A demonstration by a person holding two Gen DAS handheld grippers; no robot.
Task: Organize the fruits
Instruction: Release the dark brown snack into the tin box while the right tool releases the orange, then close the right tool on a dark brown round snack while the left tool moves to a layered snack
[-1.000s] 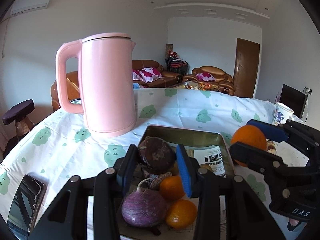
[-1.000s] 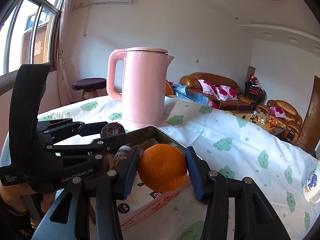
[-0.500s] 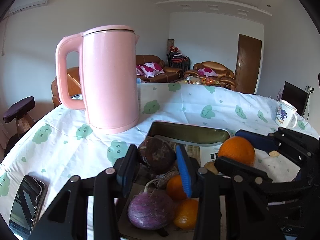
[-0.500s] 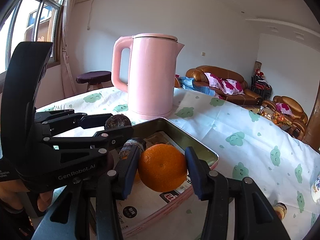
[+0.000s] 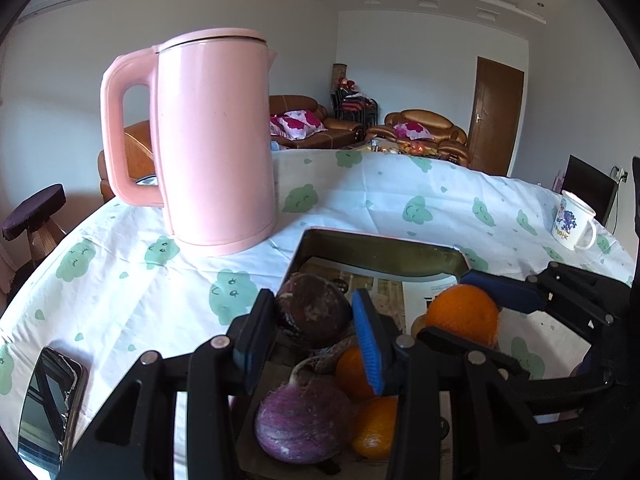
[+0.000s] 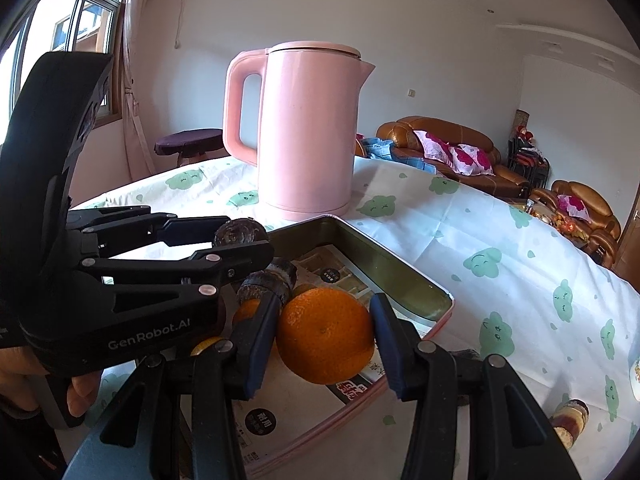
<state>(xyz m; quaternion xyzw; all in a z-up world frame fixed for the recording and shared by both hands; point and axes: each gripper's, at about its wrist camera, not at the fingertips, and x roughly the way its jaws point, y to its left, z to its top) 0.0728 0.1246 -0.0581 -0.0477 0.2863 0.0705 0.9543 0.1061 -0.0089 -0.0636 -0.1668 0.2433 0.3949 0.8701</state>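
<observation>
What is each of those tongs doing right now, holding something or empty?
Left tongs: closed on a dark brown round fruit, above the tray.
Right tongs: closed on an orange, above the tray.

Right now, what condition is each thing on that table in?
Left gripper: shut on dark round fruit.
Right gripper: shut on orange.
Tray: holds fruit.
Pink kettle: upright, lid closed.
Mug: upright.
Phone: lying flat, screen cracked.
</observation>
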